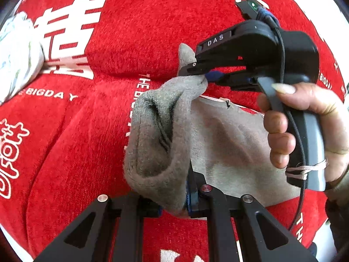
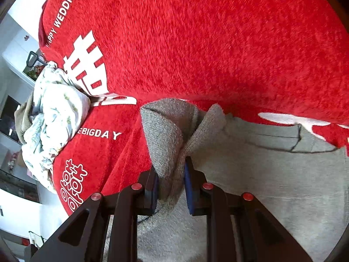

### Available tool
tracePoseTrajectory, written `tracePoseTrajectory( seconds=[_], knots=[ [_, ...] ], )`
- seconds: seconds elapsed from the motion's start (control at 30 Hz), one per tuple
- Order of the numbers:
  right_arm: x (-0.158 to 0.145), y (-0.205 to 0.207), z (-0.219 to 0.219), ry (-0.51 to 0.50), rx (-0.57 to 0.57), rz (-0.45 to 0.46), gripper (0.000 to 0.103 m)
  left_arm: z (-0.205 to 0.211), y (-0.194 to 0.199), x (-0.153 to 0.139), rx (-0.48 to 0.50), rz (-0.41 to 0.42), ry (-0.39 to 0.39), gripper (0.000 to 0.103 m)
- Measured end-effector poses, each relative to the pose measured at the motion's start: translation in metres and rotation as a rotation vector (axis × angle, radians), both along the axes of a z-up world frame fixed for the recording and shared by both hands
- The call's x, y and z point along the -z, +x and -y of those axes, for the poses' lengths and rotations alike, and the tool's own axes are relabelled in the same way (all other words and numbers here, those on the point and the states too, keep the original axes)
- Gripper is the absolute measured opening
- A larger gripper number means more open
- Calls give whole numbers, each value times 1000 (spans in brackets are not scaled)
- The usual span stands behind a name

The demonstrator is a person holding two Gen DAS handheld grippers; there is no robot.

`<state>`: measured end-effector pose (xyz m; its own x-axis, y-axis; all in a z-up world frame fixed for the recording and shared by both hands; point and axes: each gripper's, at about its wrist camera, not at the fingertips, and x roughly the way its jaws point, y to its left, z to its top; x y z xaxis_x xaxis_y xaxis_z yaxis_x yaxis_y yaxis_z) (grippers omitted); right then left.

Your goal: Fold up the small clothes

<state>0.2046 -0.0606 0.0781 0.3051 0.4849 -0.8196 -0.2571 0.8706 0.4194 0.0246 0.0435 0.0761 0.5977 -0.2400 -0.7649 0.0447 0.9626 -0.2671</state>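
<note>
At the far left edge of the red blanket (image 1: 104, 113), a crumpled white floral cloth (image 1: 17, 56) is lying in a heap, well apart from the work, and in the right wrist view it is sitting just where the blanket is ending and a pale room is showing beyond. Moving rightward, a wide stretch of bare red pile printed with white characters and lettering is lying open between that heap and the grey garment (image 1: 229, 137), with more open red stretching above it. The garment, a soft grey knit with a darker ribbed edge, is spreading flat over the blanket toward the right, while its left portion is being lifted into a bulging, rolled fold with deep dark creases. The left gripper (image 1: 174, 200) is clamping the lower end of that raised fold, its jaws closed on the knit between blue pads. Higher and further right, the right gripper (image 1: 204, 73) is pinching the fold's upper corner, its jaws pressed together on the cloth, with a small grey tip sticking up behind them. In the right wrist view the pinched knit is standing in two peaked flaps above the fingers. At the far right, the right hand (image 1: 309, 126) is wrapping around the grey handle.
</note>
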Motion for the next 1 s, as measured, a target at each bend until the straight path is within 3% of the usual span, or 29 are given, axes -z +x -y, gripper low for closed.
tracePoseTrajectory(
  seconds=[0.37,1.0],
  knots=[
    [-28,-9,37,71,11,42,22,35,-9,-24,51,8,75,14],
    [-21,-18,121,190,61,38,22,102,-16,-31,137,15,200,14]
  ],
)
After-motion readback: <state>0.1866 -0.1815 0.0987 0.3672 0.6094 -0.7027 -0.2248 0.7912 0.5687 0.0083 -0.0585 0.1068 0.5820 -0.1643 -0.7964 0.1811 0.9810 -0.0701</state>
